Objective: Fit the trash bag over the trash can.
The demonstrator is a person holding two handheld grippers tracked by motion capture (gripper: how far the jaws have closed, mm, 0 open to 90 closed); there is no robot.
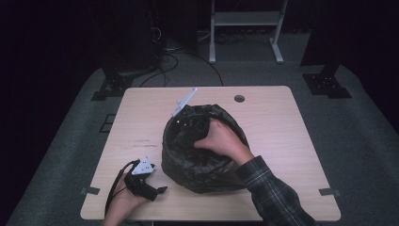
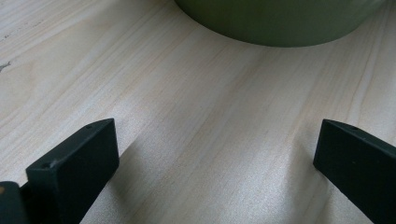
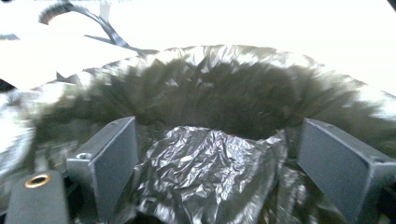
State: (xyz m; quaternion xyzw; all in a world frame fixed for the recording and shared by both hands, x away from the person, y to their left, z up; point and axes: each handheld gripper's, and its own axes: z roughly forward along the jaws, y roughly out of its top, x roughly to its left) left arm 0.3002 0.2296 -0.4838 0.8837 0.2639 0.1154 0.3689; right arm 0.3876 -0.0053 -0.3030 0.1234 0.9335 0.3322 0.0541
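High view: bin lined w/ black bag sits mid-table; right hand is down inside, left gripper rests nearby.

Left gripper view: jaws apart, nothing held, bin base ahead.

Right gripper view: right gripper jaws apart over crumpled liner. Risk: snagging/tearing thin plastic, or tipping the bin. No legible writing.
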